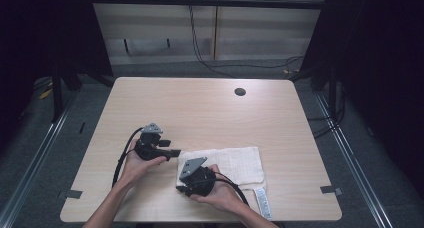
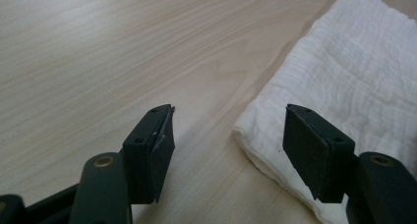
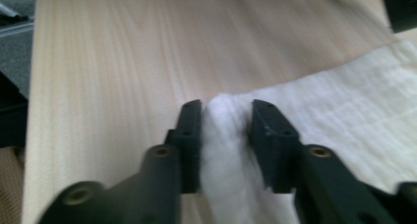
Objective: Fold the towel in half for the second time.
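Note:
A folded white towel (image 1: 235,163) lies on the light wooden table (image 1: 200,103) near its front edge. My left gripper (image 1: 175,152) hovers at the towel's left end, held in a hand. In the left gripper view the left gripper (image 2: 228,135) is open, with the towel's corner (image 2: 354,71) by one jaw and bare wood between the pads. My right gripper (image 1: 181,188) sits at the towel's near left corner. In the right gripper view the right gripper (image 3: 225,121) pinches a bunched edge of the towel (image 3: 344,101) between its pads.
A white label (image 1: 262,203) sticks out from the towel toward the table's front edge. A round cable hole (image 1: 240,92) sits at the back right of the table. Black cables (image 1: 210,63) run over the floor behind it, and dark frame posts stand on both sides.

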Motion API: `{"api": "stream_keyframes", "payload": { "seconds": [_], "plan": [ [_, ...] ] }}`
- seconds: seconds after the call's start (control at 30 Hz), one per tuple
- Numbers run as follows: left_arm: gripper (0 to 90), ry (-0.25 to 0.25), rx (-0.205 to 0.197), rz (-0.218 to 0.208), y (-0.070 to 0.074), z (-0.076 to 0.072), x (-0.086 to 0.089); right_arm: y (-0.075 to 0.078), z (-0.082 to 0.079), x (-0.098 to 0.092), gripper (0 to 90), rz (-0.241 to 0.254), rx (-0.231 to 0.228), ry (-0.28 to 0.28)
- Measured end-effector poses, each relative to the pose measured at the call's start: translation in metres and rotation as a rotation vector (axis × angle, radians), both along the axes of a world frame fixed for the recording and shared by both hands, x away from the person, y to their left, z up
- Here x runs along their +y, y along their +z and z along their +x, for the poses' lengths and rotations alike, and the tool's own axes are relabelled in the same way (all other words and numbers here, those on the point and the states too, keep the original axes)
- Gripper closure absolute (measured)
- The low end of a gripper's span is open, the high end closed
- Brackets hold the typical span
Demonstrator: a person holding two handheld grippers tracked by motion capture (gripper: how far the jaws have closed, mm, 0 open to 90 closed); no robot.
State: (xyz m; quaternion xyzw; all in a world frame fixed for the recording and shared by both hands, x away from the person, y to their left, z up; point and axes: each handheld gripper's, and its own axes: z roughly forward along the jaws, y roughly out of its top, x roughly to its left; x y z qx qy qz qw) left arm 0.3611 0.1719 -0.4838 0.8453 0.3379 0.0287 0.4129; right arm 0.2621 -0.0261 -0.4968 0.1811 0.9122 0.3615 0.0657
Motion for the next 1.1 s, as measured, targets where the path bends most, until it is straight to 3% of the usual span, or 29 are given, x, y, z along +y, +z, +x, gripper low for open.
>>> {"api": "stream_keyframes", "payload": {
  "seconds": [0.13,0.27,0.43,0.53,0.63,0.73,0.87,1.1],
  "plan": [
    [36.4,-0.009,0.006,0.013,-0.003,0.001,-0.003,-0.002,0.007,-0.006,81.0,0.047,0.057,-0.037],
    [38.4,-0.023,0.012,0.027,-0.006,0.0,-0.003,-0.003,0.013,-0.01,82.4,0.086,0.137,-0.062],
    [43.8,-0.033,0.021,0.021,-0.008,0.003,-0.002,-0.003,0.012,-0.01,82.4,0.085,0.127,-0.06],
    [54.7,-0.064,0.032,0.007,-0.012,0.003,-0.005,-0.003,0.011,-0.01,82.3,0.084,0.118,-0.061],
    [54.0,-0.08,0.035,0.017,-0.014,0.001,-0.01,-0.003,0.011,-0.009,82.2,0.086,0.119,-0.064],
    [51.8,-0.064,0.038,0.022,-0.016,0.002,-0.014,-0.003,0.012,-0.011,82.2,0.086,0.121,-0.06],
    [50.2,-0.069,0.016,0.046,-0.016,0.001,-0.018,-0.003,0.011,-0.01,82.1,0.086,0.115,-0.059],
    [60.4,-0.087,0.004,0.051,-0.016,-0.002,-0.022,-0.002,0.009,-0.008,82.1,0.067,0.098,-0.058]
  ]
}}
